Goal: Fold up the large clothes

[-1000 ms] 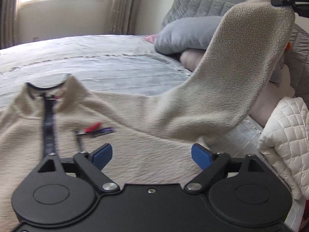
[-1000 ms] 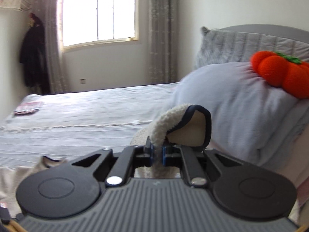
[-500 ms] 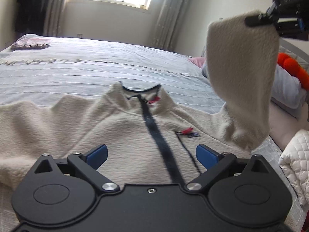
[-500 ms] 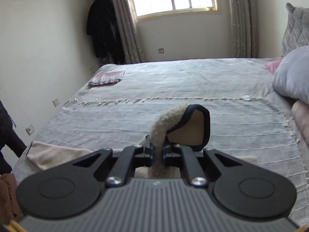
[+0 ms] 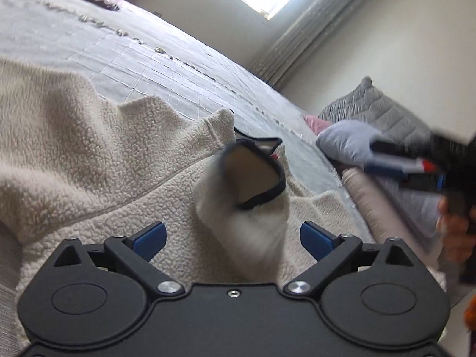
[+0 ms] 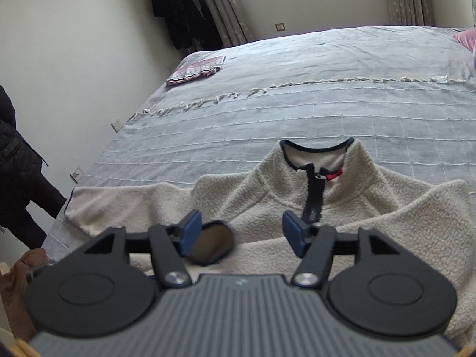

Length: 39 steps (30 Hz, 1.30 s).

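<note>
1. While the cream fleece pullover (image 6: 342, 208) lies front-up across the near part of the bed (image 6: 297, 104), its navy-edged collar (image 6: 315, 145) points to the far side and the dark zip (image 6: 312, 199) runs down toward the camera.
2. One sleeve crosses the chest; its navy-trimmed cuff (image 6: 212, 242) sits just beside the left blue pad of the right claw (image 6: 241, 235) in the right wrist view.
3. In the left wrist view the same cuff (image 5: 253, 175) appears blurred, with its opening facing the camera, between and beyond the pads of the left claw (image 5: 232, 238).
4. Right claw: jaws stand wide, nothing between the pads, low over the fleece.
5. Left claw: jaws stand wide and hold nothing, above the body of the garment.
6. At the right edge of the left wrist view the other gripper's body shows blurred, with the person's hand (image 5: 455, 229) on it.
7. A grey checked bedspread covers the bed; a folded pink cloth (image 6: 196, 71) lies at its far left corner.
8. A blue-grey pillow (image 5: 348, 142) and a quilted grey cushion (image 5: 377, 113) lie at the right end of the bed.
9. A dark coat (image 6: 181, 6) hangs by the curtain (image 6: 226, 6) on the far wall.
</note>
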Each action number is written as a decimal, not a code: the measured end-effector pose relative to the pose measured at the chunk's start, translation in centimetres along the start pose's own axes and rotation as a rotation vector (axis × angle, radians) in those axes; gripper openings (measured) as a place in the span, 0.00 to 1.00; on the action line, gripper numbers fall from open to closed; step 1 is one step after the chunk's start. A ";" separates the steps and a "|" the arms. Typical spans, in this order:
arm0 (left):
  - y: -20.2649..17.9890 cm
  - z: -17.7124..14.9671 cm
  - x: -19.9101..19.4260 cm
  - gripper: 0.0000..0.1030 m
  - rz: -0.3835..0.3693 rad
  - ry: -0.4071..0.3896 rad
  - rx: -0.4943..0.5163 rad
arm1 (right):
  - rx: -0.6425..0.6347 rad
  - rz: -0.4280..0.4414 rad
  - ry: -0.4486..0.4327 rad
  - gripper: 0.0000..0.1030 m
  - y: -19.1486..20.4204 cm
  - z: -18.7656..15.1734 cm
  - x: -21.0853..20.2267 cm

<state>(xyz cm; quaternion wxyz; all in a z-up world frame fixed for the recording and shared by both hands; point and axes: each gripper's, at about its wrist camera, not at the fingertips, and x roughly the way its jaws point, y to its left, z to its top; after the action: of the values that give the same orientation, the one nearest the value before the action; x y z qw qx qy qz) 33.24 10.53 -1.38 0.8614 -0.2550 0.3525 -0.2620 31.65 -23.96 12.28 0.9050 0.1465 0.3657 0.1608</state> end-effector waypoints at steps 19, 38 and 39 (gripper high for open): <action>-0.1 1.1 -3.4 0.46 0.114 -0.025 0.272 | 0.293 -0.220 -0.073 0.67 -20.6 -8.3 -6.7; 1.2 -2.1 -3.1 0.01 0.033 0.157 0.508 | 0.281 -0.176 -0.029 0.54 -20.1 -11.4 -2.4; 1.4 -2.4 -3.6 0.01 0.048 0.190 0.540 | 0.282 -0.175 -0.030 0.54 -20.2 -11.5 -2.4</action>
<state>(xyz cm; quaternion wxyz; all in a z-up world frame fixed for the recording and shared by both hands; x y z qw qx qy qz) 29.68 13.19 -2.04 0.8673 0.0175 0.3550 -0.3486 25.58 -41.52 -1.92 0.8913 0.2421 0.3824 0.0259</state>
